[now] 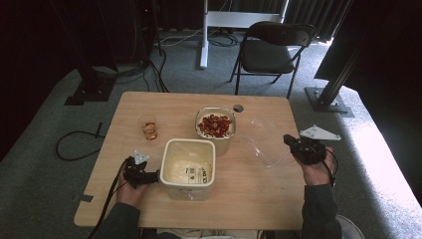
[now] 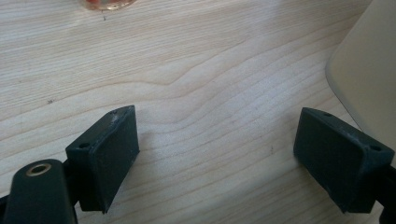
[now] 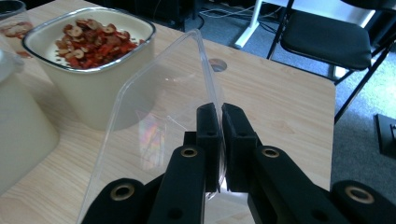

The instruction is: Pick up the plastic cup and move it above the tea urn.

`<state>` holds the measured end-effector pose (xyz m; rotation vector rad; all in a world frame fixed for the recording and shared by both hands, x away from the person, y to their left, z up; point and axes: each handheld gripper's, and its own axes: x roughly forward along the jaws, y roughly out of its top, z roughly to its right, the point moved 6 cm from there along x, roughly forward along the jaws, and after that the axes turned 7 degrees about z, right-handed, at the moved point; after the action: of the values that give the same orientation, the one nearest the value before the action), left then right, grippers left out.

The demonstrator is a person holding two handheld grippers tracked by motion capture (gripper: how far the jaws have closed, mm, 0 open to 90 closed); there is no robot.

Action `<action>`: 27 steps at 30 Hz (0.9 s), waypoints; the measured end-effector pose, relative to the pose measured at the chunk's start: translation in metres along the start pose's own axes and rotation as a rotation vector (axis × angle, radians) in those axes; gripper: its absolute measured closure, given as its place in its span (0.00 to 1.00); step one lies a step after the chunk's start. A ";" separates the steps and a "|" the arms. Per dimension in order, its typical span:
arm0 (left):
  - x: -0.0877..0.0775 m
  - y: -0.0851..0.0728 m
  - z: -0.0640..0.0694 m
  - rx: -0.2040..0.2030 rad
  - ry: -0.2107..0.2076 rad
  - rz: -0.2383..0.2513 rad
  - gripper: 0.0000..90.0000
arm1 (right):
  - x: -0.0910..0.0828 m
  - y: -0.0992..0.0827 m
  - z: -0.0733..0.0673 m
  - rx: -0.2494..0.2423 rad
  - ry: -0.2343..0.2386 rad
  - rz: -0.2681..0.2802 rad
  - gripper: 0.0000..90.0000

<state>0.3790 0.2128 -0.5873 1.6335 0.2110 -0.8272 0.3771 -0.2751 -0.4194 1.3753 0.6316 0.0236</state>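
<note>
A clear plastic lid (image 1: 263,142) hangs tilted above the table's right side, with my right gripper (image 1: 288,141) shut on its near edge. In the right gripper view the jaws (image 3: 219,109) pinch the lid (image 3: 159,107) between them. A cream tub (image 1: 221,144) of red dried fruit slices (image 1: 215,125) stands mid-table. Nearer stands a larger cream tub (image 1: 191,191) with no fruit in it. My left gripper (image 1: 155,177) rests open beside that tub's left wall. In the left gripper view, bare wood lies between the jaws (image 2: 215,114) and the tub (image 2: 369,70) is beside the right jaw.
A small glass (image 1: 148,128) with reddish contents stands left of the fruit tub. A round cable hole (image 1: 238,108) sits near the table's far edge. Beyond the table are a black folding chair (image 1: 271,50), cables and stand feet on the grey carpet.
</note>
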 end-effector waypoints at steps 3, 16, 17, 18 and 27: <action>0.000 0.000 0.000 0.000 0.000 0.000 0.16 | -0.003 0.006 -0.004 -0.015 0.012 0.011 0.96; 0.000 0.000 0.000 0.000 0.000 -0.002 0.16 | -0.008 0.023 -0.013 -0.033 0.080 0.039 0.96; 0.000 0.000 0.000 0.000 -0.001 -0.002 0.16 | -0.009 0.025 -0.014 -0.033 0.085 0.042 0.96; 0.000 0.000 0.000 0.001 0.000 -0.002 0.16 | -0.009 0.026 -0.015 -0.033 0.091 0.045 0.96; 0.000 0.000 0.000 0.000 -0.001 -0.003 0.16 | -0.012 0.038 -0.026 -0.042 0.150 0.076 0.96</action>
<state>0.3788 0.2129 -0.5872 1.6337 0.2130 -0.8303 0.3692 -0.2481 -0.3817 1.3646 0.6995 0.2019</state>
